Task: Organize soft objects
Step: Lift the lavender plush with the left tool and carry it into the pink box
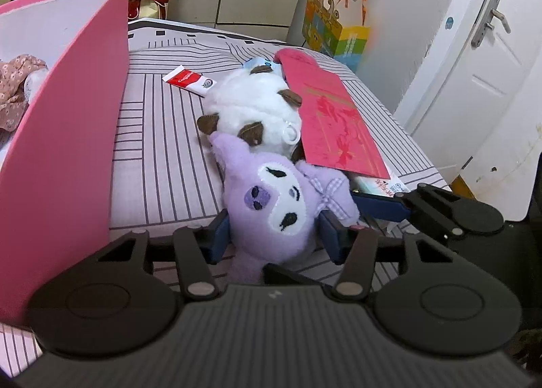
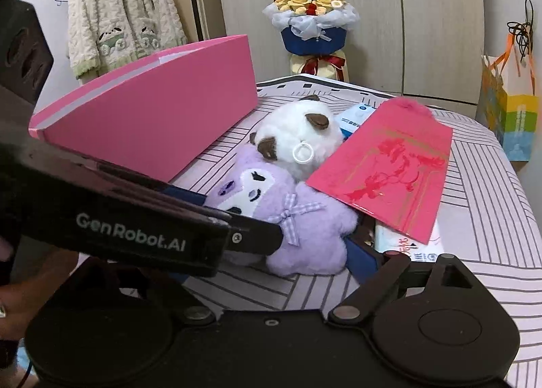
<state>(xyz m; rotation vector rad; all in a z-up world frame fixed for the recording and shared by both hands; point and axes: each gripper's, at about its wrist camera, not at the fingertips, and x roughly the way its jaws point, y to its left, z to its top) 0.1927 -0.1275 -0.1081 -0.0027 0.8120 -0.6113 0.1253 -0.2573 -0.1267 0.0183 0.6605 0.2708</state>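
**Left hand-held gripper pinching purple plush on striped bed**

Purple plush [image 1: 271,198] lies face-up on the striped bed [image 1: 162,151], near the front edge, w/ a checked bow [image 1: 327,193] on its side. Left hand-held gripper [image 1: 274,235] sits right over it: blue pads [image 1: 216,235] on either side of the plush head, both touching the fur, so it's clamped on the toy at a medium width. In the right wrist view the left tool's black arm crosses in front of the plush [image 2: 288,218], marked "GenRobot.AI".

White plush [image 1: 252,110] w/ brown ears lies just behind the purple one, touching it; a white ring [image 1: 291,132] hangs off it. Red envelope [image 1: 335,120] leans over both toys' right side, its lower end resting on a white-and-blue packet [image 1: 382,185]. Small red-and-white tube [image 1: 189,80] lies on the bed beyond the white plush, apart from it.

Right hand-held gripper [image 2: 267,245]: only one blue finger [image 2: 362,259] clearly seen, beside the purple plush's right edge; the other is hidden behind the left tool. Jaws stand wide, nothing pinched.

Pink box [image 1: 67,137] stands open on the left of the bed, just beside the toys; floral cloth [image 1: 17,90] inside. Bkgd: bouquet [image 2: 310,15], colourful gift bag [image 2: 511,113], fleece robe [image 2: 118,8] hanging, white door [image 1: 474,59].
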